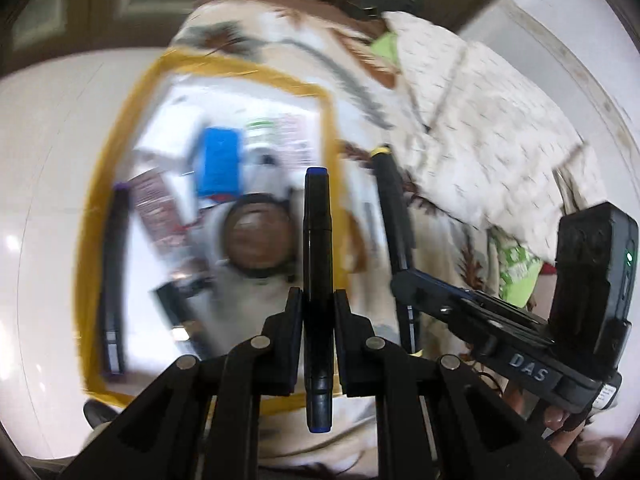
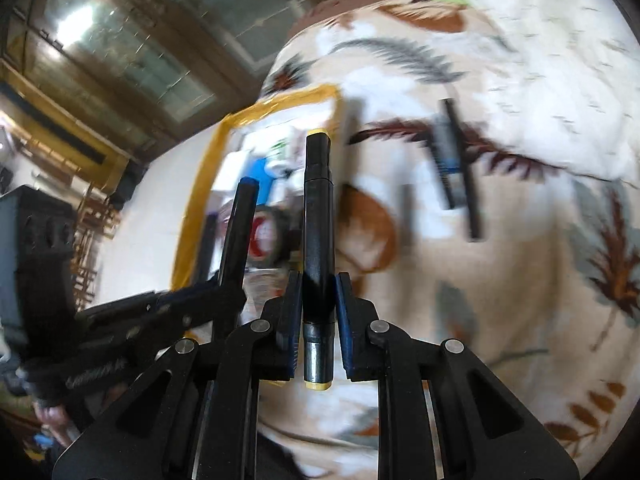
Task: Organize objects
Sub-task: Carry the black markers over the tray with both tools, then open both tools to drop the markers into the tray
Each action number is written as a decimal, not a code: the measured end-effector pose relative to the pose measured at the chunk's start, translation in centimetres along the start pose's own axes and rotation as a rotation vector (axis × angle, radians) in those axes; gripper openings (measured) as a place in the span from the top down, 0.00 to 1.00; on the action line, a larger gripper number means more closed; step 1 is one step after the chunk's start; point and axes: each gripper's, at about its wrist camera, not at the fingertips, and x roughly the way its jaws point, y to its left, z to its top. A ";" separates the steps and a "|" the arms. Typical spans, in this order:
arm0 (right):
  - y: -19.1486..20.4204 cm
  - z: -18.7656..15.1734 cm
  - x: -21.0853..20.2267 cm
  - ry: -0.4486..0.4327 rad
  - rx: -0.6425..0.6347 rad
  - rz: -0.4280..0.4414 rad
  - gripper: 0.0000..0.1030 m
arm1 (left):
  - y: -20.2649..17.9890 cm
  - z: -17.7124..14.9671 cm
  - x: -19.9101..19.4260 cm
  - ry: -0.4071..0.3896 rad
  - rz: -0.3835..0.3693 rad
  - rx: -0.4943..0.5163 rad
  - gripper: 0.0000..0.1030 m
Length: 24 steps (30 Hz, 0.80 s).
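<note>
My left gripper (image 1: 318, 300) is shut on a black marker with blue ends (image 1: 317, 264), held upright above a box with a yellow taped rim (image 1: 90, 216). My right gripper (image 2: 318, 286) is shut on a black marker with yellow ends (image 2: 318, 216). In the left wrist view the right gripper (image 1: 404, 280) shows at the right with its yellow-tipped marker (image 1: 390, 200). In the right wrist view the left gripper (image 2: 224, 292) shows at the left with its marker (image 2: 240, 220). Both hover near the box's right edge.
The box holds a blue packet (image 1: 220, 164), a tape roll (image 1: 258, 240), a dark marker (image 1: 114, 280) and papers. It sits on a leaf-patterned blanket (image 2: 500, 280). Loose dark markers (image 2: 460, 168) lie on the blanket. A white floor (image 1: 40, 160) lies left.
</note>
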 end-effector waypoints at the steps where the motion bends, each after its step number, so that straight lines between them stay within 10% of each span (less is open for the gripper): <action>1: 0.6 0.1 0.5 0.006 -0.008 0.004 0.85 | 0.7 0.0 -0.2 -0.014 0.019 -0.001 0.87; 24: 3.6 2.2 7.4 0.086 -0.025 -0.140 0.85 | 6.6 2.5 2.4 0.022 0.173 -0.065 0.87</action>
